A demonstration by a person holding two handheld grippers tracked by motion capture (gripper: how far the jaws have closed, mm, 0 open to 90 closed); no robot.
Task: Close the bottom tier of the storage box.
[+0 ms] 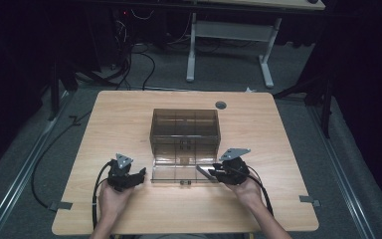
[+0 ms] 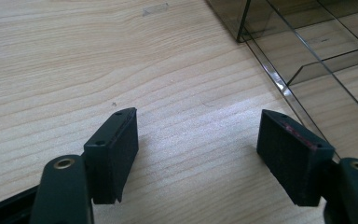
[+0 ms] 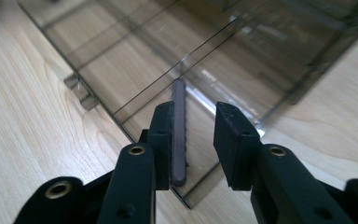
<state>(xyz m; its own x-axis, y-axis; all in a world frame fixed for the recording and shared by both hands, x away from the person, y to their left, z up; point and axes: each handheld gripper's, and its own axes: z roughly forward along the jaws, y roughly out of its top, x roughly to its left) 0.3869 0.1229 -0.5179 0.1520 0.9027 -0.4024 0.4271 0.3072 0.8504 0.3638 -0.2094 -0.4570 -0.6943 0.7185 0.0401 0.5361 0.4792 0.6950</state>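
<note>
Between the jaws of our right gripper (image 3: 193,144) stands a thin dark strip (image 3: 179,130), on edge and leaning flat against one jaw, while the other jaw stands clear of it with a gap between. The jaws are apart and nothing is clamped. That strip sits over the near right corner of the smoky clear plastic box's (image 1: 184,130) front panel (image 1: 179,173), which lies flat on the table (image 1: 119,109); from above it is too dim to say whether the strip rests on the panel. Our left gripper (image 2: 196,149) is wide apart over bare wood, with the panel's edge just beside one jaw. In the high view it (image 1: 140,175) sits left of the panel.
</note>
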